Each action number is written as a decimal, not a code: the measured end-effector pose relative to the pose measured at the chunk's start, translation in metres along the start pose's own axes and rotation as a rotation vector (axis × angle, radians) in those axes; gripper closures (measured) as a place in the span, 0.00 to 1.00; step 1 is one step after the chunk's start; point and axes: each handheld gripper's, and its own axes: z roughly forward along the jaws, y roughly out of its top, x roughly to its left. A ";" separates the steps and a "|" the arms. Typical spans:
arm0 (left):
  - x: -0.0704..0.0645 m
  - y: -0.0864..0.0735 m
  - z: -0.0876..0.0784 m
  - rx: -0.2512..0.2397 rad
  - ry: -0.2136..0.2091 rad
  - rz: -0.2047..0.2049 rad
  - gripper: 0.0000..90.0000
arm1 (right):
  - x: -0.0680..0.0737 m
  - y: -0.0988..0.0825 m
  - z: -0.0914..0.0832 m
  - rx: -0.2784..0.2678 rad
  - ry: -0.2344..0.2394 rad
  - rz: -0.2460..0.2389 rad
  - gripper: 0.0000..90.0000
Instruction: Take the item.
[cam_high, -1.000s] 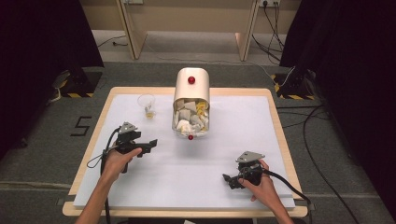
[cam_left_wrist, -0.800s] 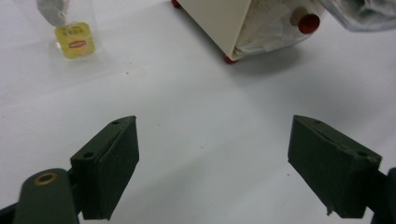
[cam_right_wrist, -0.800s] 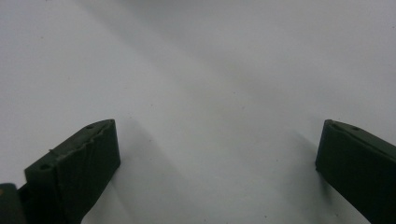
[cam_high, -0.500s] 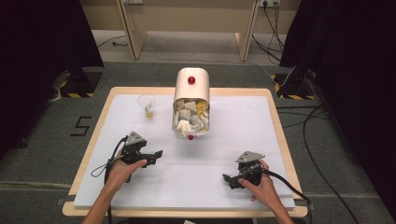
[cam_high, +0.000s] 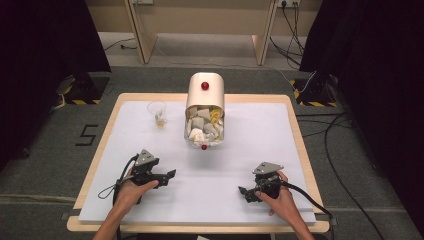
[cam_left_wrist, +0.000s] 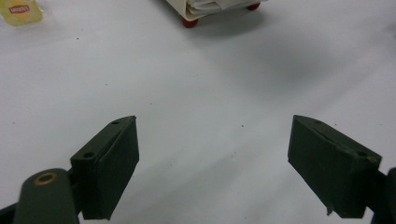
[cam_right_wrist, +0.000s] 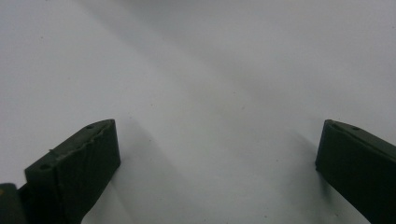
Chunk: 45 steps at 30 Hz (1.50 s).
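Note:
A cream bin with red knobs lies tipped on the white table top, its mouth toward me and stuffed with crumpled paper and yellow scraps. Its front rim and red feet appear at the top of the left gripper view. A clear plastic cup with something yellow inside stands left of the bin. My left gripper sits at the near left, open, nothing between its jaws. My right gripper rests at the near right, open and empty, over bare white surface.
A yellow labelled item lies at the far left in the left gripper view. The wooden table edge frames the white sheet. Cables and dark curtains surround the table on the floor.
My left gripper has come nearer to me and slightly right across the table. The right gripper has stayed put.

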 end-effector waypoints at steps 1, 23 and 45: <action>-0.001 -0.002 0.000 0.002 -0.002 0.004 0.18 | 0.000 0.000 0.000 0.000 0.000 0.000 0.00; -0.018 -0.021 -0.010 0.016 0.029 0.097 0.18 | 0.000 0.000 0.000 0.000 0.000 0.000 0.00; -0.037 -0.041 -0.022 0.084 0.065 0.175 0.18 | 0.000 0.000 0.000 0.000 -0.001 -0.001 0.00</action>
